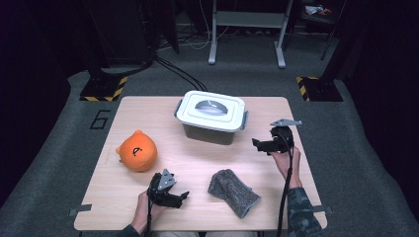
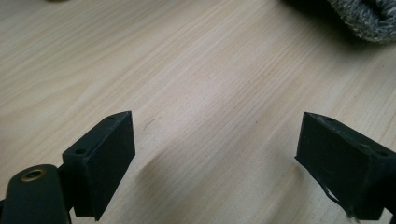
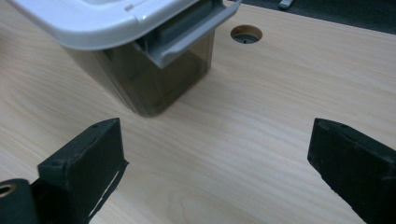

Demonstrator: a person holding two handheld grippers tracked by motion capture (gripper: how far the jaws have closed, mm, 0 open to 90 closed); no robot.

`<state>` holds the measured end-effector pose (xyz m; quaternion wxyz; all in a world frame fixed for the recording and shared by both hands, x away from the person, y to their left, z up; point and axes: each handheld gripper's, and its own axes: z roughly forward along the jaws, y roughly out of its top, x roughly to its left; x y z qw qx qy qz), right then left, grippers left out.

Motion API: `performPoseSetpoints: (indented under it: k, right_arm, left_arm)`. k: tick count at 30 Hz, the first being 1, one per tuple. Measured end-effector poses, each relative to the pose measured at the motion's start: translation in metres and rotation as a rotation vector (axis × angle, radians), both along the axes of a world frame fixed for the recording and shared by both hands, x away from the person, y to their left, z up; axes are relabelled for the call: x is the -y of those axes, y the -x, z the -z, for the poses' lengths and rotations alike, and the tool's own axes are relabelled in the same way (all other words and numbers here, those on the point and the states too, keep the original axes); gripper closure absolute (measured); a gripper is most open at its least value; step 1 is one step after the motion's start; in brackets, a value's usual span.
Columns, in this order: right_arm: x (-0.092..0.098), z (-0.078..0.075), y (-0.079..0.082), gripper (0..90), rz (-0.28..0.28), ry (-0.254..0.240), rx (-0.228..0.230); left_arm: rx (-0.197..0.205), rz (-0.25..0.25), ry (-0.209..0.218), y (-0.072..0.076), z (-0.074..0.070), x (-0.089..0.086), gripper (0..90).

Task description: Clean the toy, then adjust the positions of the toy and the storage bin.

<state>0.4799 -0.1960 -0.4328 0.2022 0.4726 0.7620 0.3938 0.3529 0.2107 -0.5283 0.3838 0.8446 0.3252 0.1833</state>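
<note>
**High view: two released claws around a lidded box**

High view showed a wooden surface (image 1: pixel 148 118) with a white-lidded box (image 1: pixel 211 116) at its far middle, the landmark for all else. Left of the box and nearer the person sat an orange plush toy (image 1: pixel 137 151). Nearer the person than the box, slightly right, lay a grey knitted cloth (image 1: pixel 232 191). The left claw (image 1: pixel 182 196) rested low over the surface just left of that cloth, well nearer than the box; the left gripper view showed its jaws spread wide over bare wood, the cloth (image 2: pixel 369 18) at the top right corner. The right claw (image 1: pixel 257 144) hung just right of the box, jaws released, the box's grey latch (image 3: pixel 187 37) close ahead.
</note>
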Motion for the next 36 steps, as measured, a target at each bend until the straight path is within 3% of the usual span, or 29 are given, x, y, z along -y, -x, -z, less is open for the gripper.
performPoseSetpoints:
  k: [1, 3, 9, 13, 17, 25, 29, 36]
  right_arm:
    - [-0.001, -0.001, -0.003, 2.9, -0.003, -0.007, -0.002]
    - [-0.003, -0.002, -0.009, 4.1, 0.002, -0.007, 0.004]
    - [-0.008, -0.007, -0.027, 8.1, 0.001, -0.035, 0.0]
    - [-0.012, -0.011, -0.038, 17.7, 0.019, -0.054, 0.004]
    - [-0.017, -0.015, -0.048, 33.0, 0.033, -0.074, 0.019]
    - [-0.029, -0.016, -0.07, 57.6, 0.047, -0.085, -0.007]
    - [-0.031, -0.012, -0.078, 63.6, 0.046, -0.093, -0.024]
    - [-0.029, -0.008, -0.083, 73.3, 0.057, -0.149, -0.037]
  left_arm:
    - [0.004, -0.001, -0.016, -0.001, 0.0, 0.0, 11.1]
    - [-0.028, 0.012, -0.03, -0.002, 0.001, 0.0, 11.1]
    - [-0.036, 0.002, -0.026, -0.003, 0.001, -0.001, 11.1]
    - [-0.031, -0.002, -0.022, -0.003, 0.001, -0.001, 11.1]
    - [-0.035, -0.005, -0.026, -0.003, 0.001, -0.001, 11.1]
    - [-0.023, -0.005, -0.032, -0.002, 0.001, -0.001, 11.2]
    - [-0.024, -0.005, -0.032, -0.002, 0.001, -0.001, 11.2]
    - [-0.028, -0.006, -0.03, -0.002, 0.001, -0.001, 11.2]
